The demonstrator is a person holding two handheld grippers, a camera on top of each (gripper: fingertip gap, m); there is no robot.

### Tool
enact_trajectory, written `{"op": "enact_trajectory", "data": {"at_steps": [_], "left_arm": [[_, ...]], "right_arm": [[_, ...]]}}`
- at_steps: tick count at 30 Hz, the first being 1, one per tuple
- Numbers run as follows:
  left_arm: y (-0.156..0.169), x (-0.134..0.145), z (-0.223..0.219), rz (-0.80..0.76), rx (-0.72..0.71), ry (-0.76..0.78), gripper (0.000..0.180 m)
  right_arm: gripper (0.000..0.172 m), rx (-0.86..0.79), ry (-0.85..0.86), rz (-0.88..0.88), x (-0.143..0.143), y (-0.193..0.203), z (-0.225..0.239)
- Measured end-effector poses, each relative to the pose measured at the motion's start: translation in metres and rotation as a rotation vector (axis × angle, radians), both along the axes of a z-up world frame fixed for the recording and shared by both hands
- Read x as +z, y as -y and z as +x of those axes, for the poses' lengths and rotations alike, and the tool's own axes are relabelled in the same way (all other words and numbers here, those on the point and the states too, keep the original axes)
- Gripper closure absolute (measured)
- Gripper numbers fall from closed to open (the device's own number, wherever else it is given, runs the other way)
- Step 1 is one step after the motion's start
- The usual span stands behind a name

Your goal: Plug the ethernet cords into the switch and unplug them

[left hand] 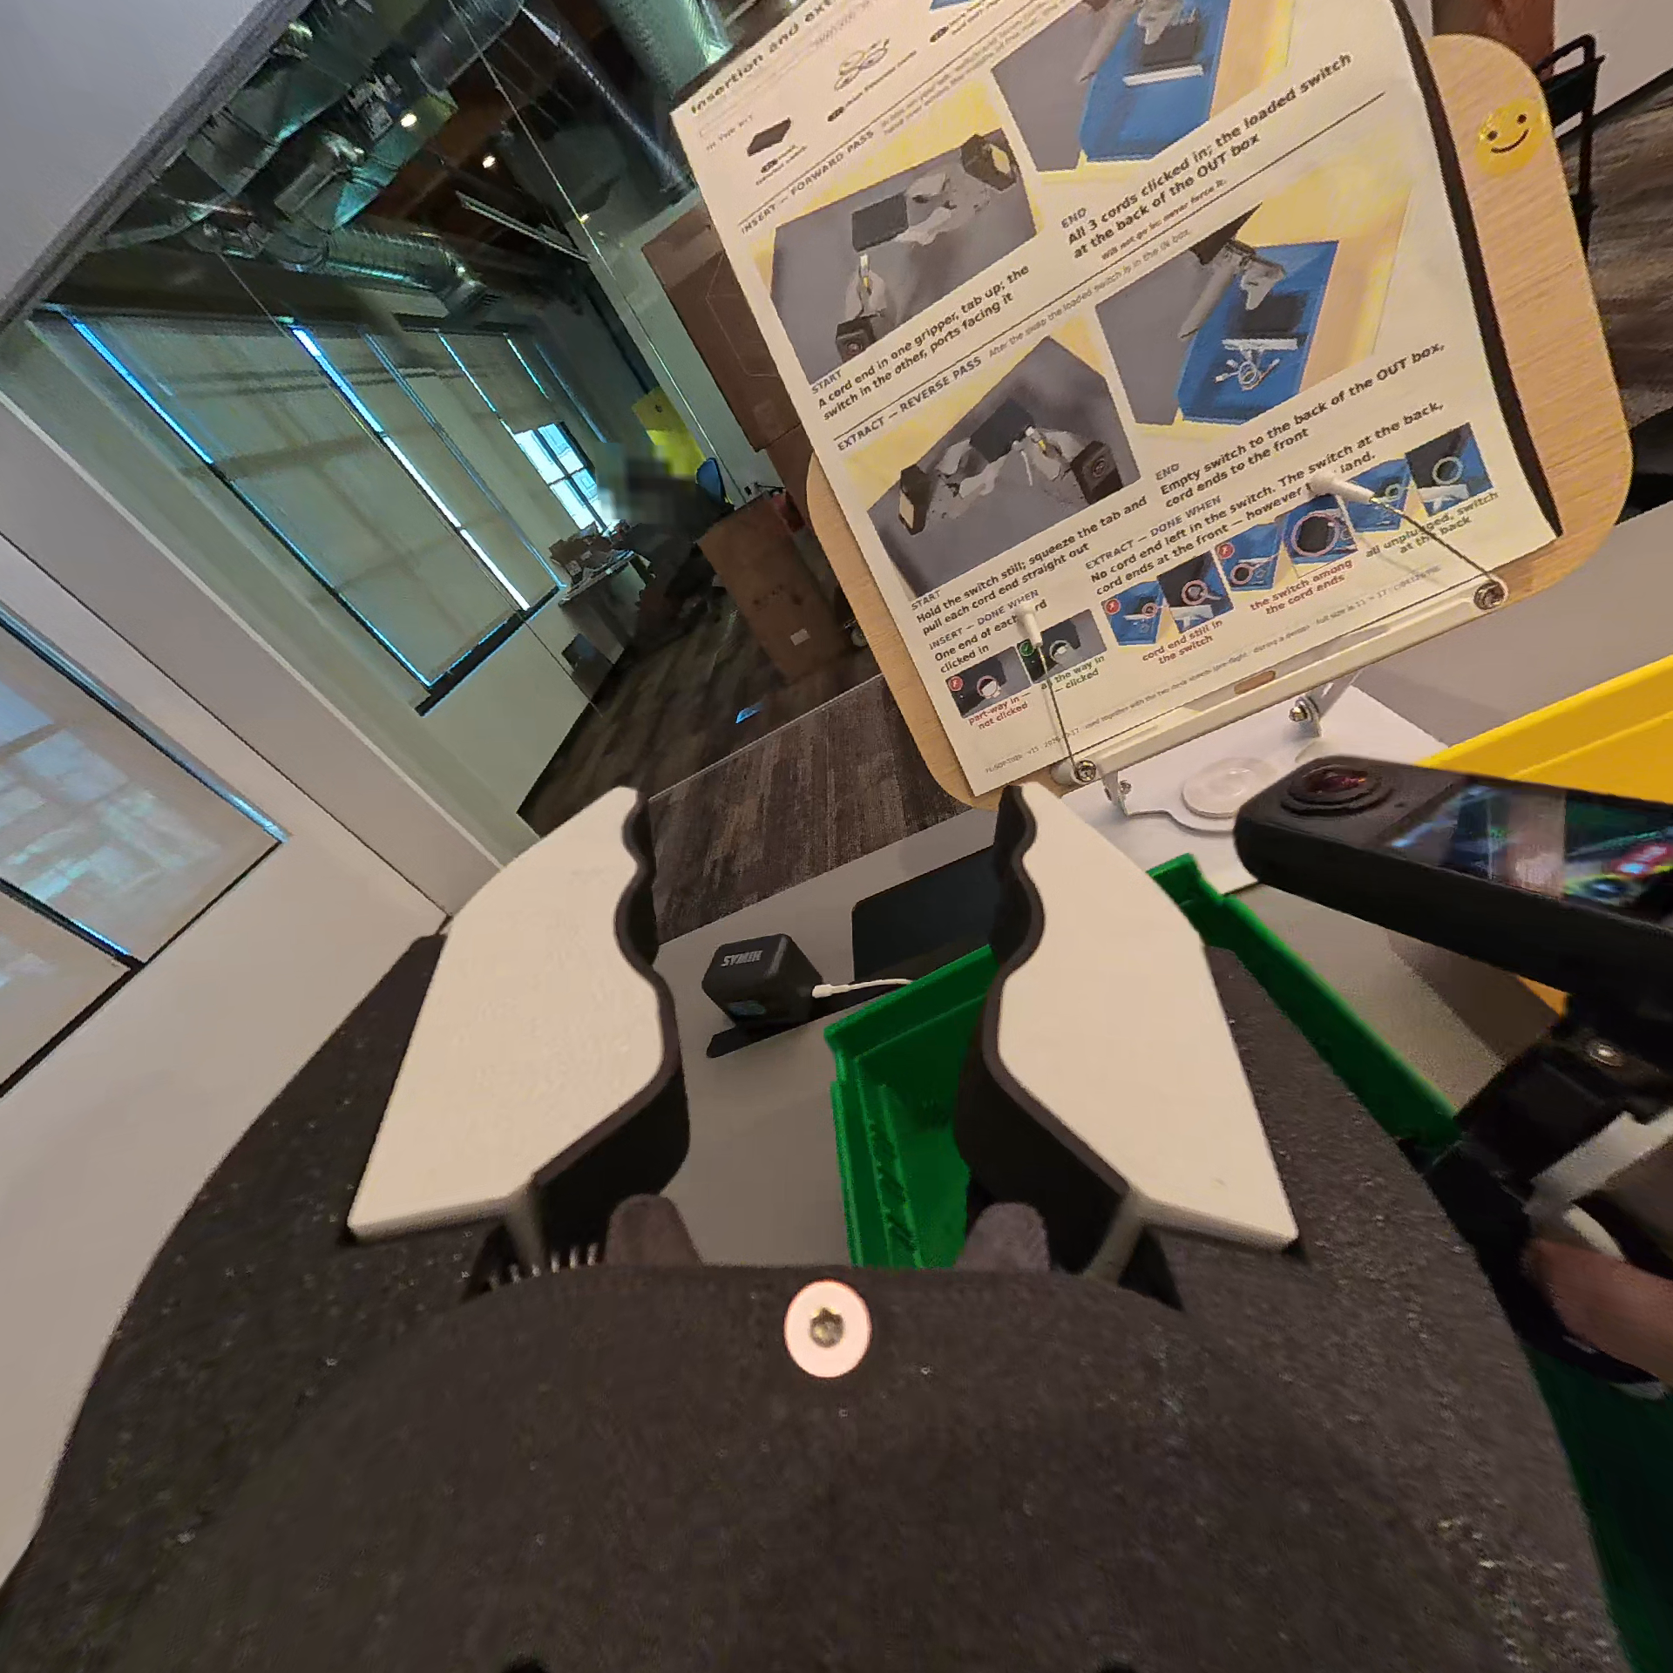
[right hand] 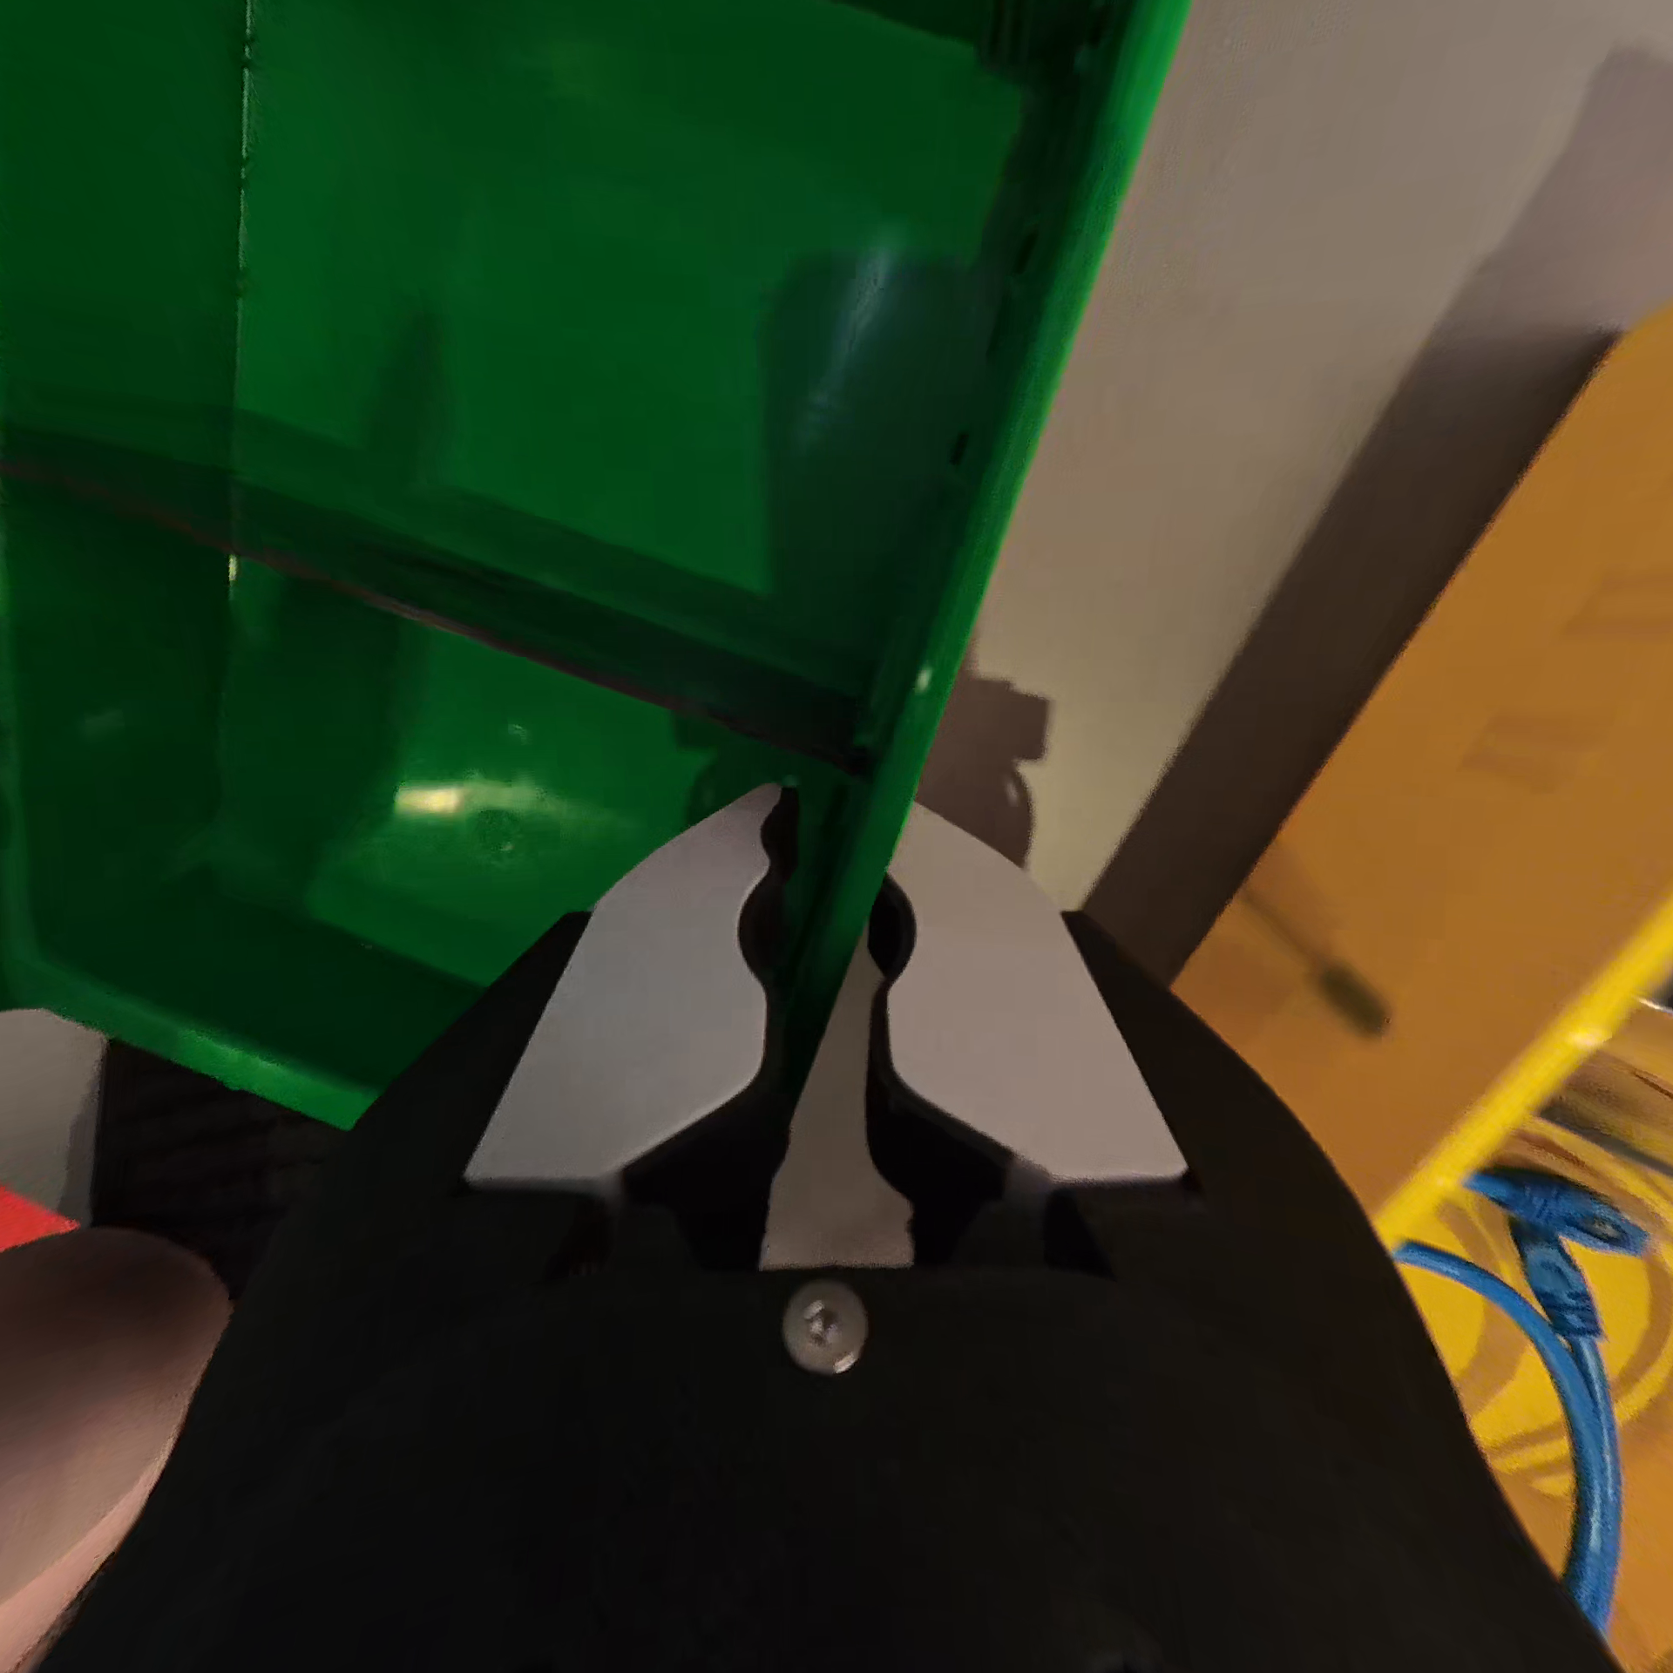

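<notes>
My right gripper (right hand: pixel 837 806) is shut on the right wall of a green bin (right hand: pixel 914 688), with one finger inside the bin and one outside. The inside of the bin shows nothing but a dark divider line. Blue ethernet cords (right hand: pixel 1557 1313) lie in a yellow bin (right hand: pixel 1494 1113) to the right. My left gripper (left hand: pixel 822 797) is open and empty, held above the green bin's (left hand: pixel 905 1077) near corner. The right gripper's black body (left hand: pixel 1448 851) reaches in from the right in the left wrist view. No switch is plainly in view.
A small black device with a white cable (left hand: pixel 759 982) and a flat black object (left hand: pixel 914 914) lie on the grey table behind the green bin. An instruction sheet on a wooden stand (left hand: pixel 1132 362) stands at the back. A hand (right hand: pixel 81 1412) is at lower left. Left tips to right tips: about 30 cm.
</notes>
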State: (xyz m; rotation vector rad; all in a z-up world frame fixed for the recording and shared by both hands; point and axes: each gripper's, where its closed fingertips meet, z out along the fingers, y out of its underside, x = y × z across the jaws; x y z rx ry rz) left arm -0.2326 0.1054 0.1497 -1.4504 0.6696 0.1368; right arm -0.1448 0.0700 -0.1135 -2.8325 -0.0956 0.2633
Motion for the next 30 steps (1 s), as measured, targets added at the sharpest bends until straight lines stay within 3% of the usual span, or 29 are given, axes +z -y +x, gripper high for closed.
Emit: {"op": "enact_trajectory", "data": {"at_steps": [2,5,9,12,18,24,30], "left_arm": [[0.001,0.001,0.000,-0.006,-0.013,0.016,0.109],[0.003,0.002,0.000,-0.010,-0.026,0.023,0.110],[0.007,0.003,0.002,-0.020,-0.058,0.044,0.110],[0.015,0.003,0.011,-0.085,-0.158,0.126,0.110],[0.035,0.018,0.001,-0.069,-0.164,0.142,0.108],[0.086,0.039,0.004,-0.059,-0.309,0.191,0.107],[0.097,0.042,0.007,-0.042,-0.318,0.183,0.105]], "right_arm": [[0.154,0.008,-0.073,-0.119,-0.011,0.008,-0.008],[0.163,0.039,-0.008,-0.144,-0.012,0.007,-0.002],[0.164,0.026,-0.053,-0.193,-0.007,0.008,-0.005],[0.165,0.034,-0.095,-0.217,0.006,0.008,-0.011],[0.166,0.087,-0.070,-0.207,0.047,0.003,-0.007],[0.165,0.082,-0.031,-0.262,0.087,0.021,0.036],[0.165,-0.031,-0.048,-0.249,0.130,0.047,0.124]]}}
